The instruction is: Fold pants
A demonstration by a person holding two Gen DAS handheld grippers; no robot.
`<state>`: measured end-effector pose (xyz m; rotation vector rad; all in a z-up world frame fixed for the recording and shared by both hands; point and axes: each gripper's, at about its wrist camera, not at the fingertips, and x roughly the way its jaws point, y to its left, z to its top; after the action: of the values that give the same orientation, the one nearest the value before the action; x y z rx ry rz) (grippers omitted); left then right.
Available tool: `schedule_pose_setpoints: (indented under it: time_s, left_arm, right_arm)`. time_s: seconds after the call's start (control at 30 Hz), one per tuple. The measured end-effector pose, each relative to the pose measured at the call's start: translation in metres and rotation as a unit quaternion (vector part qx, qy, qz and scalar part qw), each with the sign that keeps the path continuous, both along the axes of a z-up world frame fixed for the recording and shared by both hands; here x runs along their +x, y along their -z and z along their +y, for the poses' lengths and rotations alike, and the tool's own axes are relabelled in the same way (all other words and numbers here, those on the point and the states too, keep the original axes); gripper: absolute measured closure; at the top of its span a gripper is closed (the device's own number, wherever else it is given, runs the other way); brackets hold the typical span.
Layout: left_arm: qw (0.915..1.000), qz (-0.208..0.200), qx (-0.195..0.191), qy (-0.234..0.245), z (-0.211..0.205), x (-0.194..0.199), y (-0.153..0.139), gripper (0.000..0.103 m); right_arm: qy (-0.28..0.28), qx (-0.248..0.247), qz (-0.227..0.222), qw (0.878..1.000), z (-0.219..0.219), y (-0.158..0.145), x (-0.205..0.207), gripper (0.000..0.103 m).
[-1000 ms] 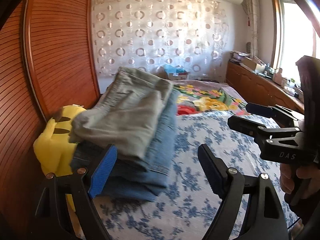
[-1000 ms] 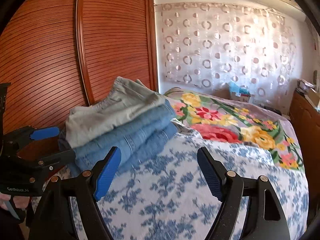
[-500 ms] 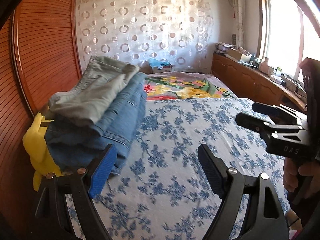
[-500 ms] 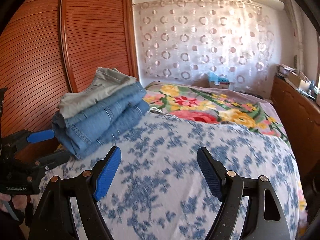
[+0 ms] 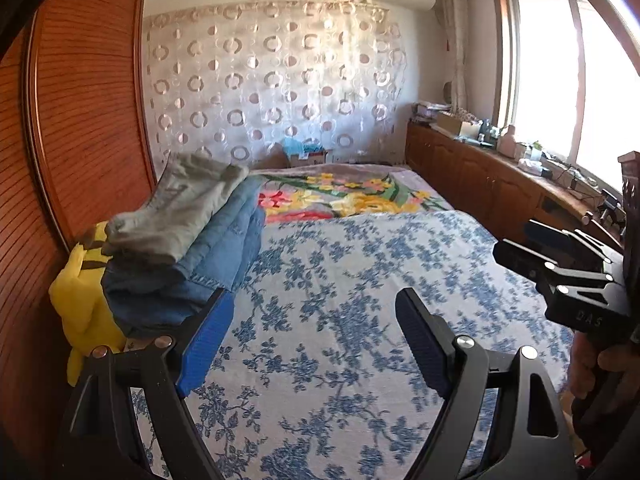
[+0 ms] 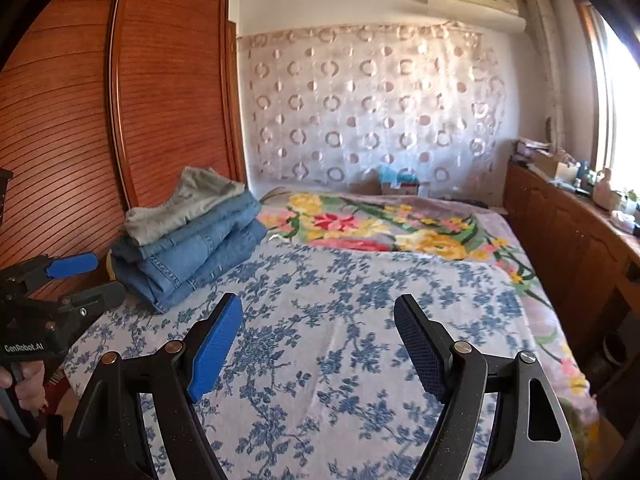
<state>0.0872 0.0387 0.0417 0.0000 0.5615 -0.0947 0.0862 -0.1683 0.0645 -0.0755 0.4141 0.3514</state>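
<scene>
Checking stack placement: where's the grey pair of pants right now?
Both views show the grey pants left of centre, atop the folded jeans at the bed's left edge, beside the wooden wardrobe.

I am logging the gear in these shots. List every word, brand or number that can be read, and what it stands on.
"GenRobot.AI": white print on the black body of the left gripper, seen in the right wrist view.
"DAS": faint letters on the black body of the right gripper, seen in the left wrist view.
Box at the far end of the bed: print too small to read.
Items on the cabinet top by the window: labels blurred.
</scene>
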Motion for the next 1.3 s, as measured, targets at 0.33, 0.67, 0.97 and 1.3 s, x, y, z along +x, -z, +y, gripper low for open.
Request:
schedule_pose_setpoints:
  time_s: [0.33,0.67,0.97,1.3]
  left_arm:
    - [0.9995,-0.026,0.001,0.019,-0.024,-0.016,-0.022,0.019]
    - [0.9988,-0.048,0.0,0.009,-0.025,-0.034,-0.033,0.019]
    - [0.9991,-0.042,-0.004,-0.002,-0.019,-0.039,-0.025,0.019]
    - [0.9991,-0.041,-0.003,-0.003,-0.017,-0.039,-0.024,0.019]
  right_arm:
    - [0.023,0.008,-0.039,0.999,0.001,-0.013,-0.04,0.023]
    - [0.042,0.02,-0.06,0.997,-0.008,0.003,-0.059,0.023]
    - [0.05,0.019,-0.058,0.997,-0.01,0.009,-0.06,0.023]
    - [0.049,0.019,-0.054,0.997,-0.016,0.008,-0.058,0.023]
